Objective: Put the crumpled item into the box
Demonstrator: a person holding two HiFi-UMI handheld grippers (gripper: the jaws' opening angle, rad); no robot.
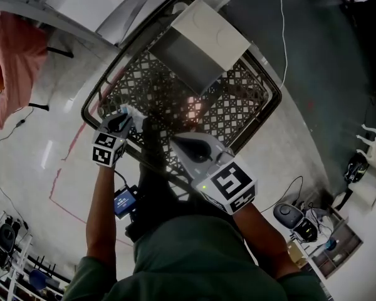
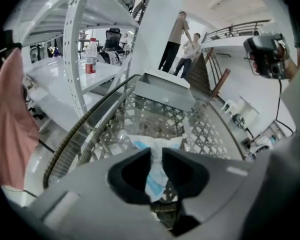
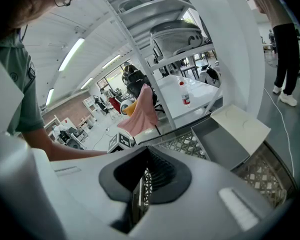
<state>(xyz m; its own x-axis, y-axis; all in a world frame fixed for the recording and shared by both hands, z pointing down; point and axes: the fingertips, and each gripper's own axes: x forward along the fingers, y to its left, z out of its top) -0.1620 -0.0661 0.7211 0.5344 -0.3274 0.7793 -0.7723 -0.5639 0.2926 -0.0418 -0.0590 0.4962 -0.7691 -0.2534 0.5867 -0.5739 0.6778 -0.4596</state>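
**Head view.** A pink cloth (image 1: 12, 61) hangs at 9 o'clock. My left tool (image 1: 126, 119) sits at the 8 o'clock rim of the black lattice basket (image 1: 238, 108), which stands on the floor. A white-and-blue crumpled item (image 1: 136, 112) shows at its tip. The box (image 1: 203, 42) is grey inside with a pale lid swung open. It lies in the basket toward 12 o'clock, well apart from the item. My right tool (image 1: 191, 146) is at the basket's 6 o'clock rim, to the right of the left tool. This view does not resolve either grip.

**Left gripper view.** This view shows the grip itself. My left tool (image 2: 156, 154) is clamped on the crumpled item (image 2: 142, 144), with the pads pressing from both sides and material bunching out beyond the jaws. The item hangs over the basket lattice, outside the box (image 2: 162, 91) at 12 o'clock. A red-labelled bottle (image 2: 91, 56) stands upright on a white counter (image 2: 55, 71) at 10 o'clock. Two persons (image 2: 182, 44) stand beyond the box at 1 o'clock.

**Right gripper view.** My right tool (image 3: 144, 156) is narrow, with the jaws all but together and nothing held. Basket lattice shows through the slit. The marker cube (image 3: 121, 140) of the left tool sits just left of the jaws. The open box (image 3: 235, 134) lies at 3 o'clock.
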